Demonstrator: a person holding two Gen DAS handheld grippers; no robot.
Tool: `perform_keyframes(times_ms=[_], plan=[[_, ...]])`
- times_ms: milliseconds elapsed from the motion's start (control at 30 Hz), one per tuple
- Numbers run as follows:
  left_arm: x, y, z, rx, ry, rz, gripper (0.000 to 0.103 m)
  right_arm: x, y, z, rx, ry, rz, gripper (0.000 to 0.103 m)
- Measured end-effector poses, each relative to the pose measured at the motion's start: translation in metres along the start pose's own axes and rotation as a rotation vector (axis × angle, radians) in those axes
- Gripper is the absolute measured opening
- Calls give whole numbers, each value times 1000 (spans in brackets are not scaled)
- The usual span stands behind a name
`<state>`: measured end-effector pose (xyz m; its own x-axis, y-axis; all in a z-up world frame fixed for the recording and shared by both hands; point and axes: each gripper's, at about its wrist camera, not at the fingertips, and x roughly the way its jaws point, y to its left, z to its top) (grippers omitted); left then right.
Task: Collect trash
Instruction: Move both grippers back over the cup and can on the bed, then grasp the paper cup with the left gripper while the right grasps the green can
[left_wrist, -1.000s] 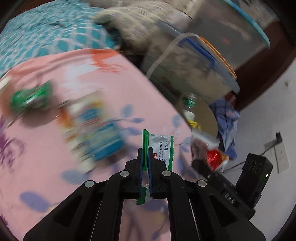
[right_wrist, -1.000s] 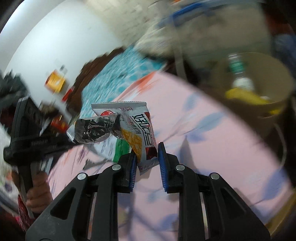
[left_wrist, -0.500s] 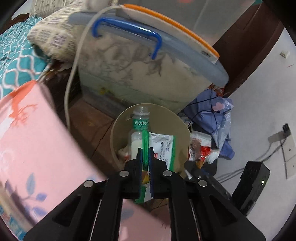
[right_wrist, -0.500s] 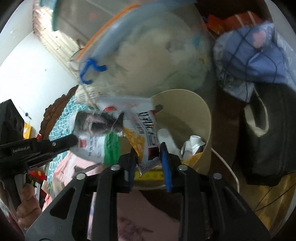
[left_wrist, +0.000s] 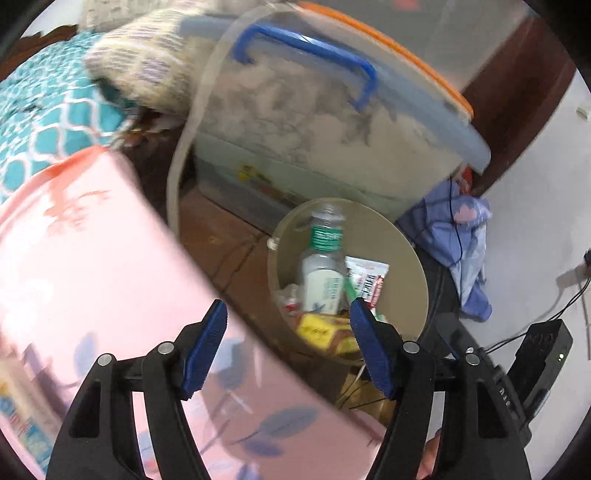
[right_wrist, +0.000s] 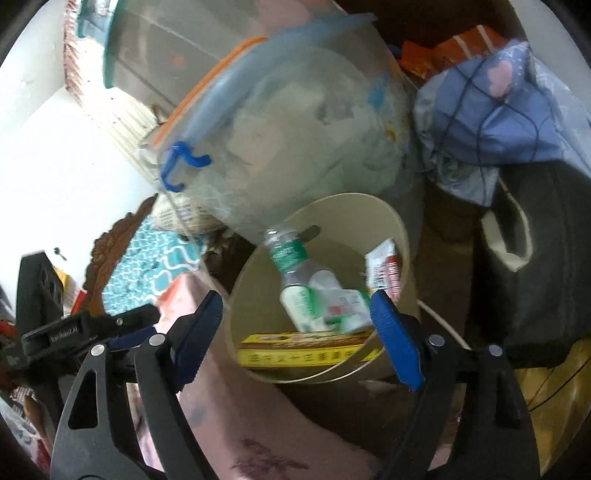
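**Both claws spreading over the bin**

I see my left claw (left_wrist: 288, 314) and right claw (right_wrist: 295, 304) opening, nothing between their pads. The wrappers (left_wrist: 365, 280) lie inside the beige trash bin (right_wrist: 369, 206), beside a plastic bottle (left_wrist: 321, 273) and a yellow box (right_wrist: 306, 352), next to the pink bed (left_wrist: 92, 258).

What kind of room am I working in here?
Most likely a bedroom. A bed with a pink floral sheet and a teal patterned blanket sits beside stacked clear storage bins and a beige trash bin on the floor, with a bundle of clothes nearby.
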<state>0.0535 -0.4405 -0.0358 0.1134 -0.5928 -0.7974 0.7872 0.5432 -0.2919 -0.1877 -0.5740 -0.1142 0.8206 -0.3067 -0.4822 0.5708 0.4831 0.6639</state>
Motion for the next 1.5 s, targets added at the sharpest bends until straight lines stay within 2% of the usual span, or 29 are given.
perform_keyframes(times_ms=[167, 267, 400, 567, 633, 700, 733, 833, 967, 1067, 1167, 1267, 1367, 1400, 1433, 1500], plan=[[-69, 59, -24, -109, -114, -22, 66, -2, 37, -4, -41, 29, 91, 82], [-115, 101, -38, -171, -191, 0, 69, 1, 66, -11, -81, 58, 145, 82], [-171, 169, -63, -262, -275, 140, 71, 11, 112, -32, -164, 122, 214, 82], [-216, 270, -92, -445, -283, 338, 72, 28, 166, -64, -272, 210, 283, 82], [-230, 302, -98, -493, -313, 432, 83, 38, 183, -76, -289, 245, 304, 82], [-235, 328, -99, -518, -329, 542, 88, 50, 199, -87, -291, 286, 321, 82], [-234, 339, -99, -528, -322, 547, 88, 57, 210, -95, -292, 313, 332, 82], [-218, 360, -93, -546, -276, 509, 90, 71, 236, -107, -305, 366, 367, 82], [-186, 366, -81, -509, -217, 476, 90, 108, 294, -113, -373, 462, 427, 82], [-168, 373, -76, -517, -190, 477, 90, 151, 336, -120, -411, 563, 418, 80], [-158, 384, -80, -570, -184, 462, 90, 203, 378, -137, -476, 687, 396, 77], [-158, 396, -86, -640, -188, 460, 88, 255, 395, -156, -483, 810, 308, 69], [-157, 408, -92, -687, -182, 442, 71, 290, 396, -170, -423, 914, 263, 66], [-155, 411, -94, -696, -177, 427, 57, 297, 398, -177, -432, 942, 252, 64], [-153, 413, -95, -698, -169, 396, 37, 300, 399, -182, -442, 963, 243, 58], [-150, 413, -97, -693, -150, 401, 31, 300, 402, -194, -463, 1006, 246, 48]])
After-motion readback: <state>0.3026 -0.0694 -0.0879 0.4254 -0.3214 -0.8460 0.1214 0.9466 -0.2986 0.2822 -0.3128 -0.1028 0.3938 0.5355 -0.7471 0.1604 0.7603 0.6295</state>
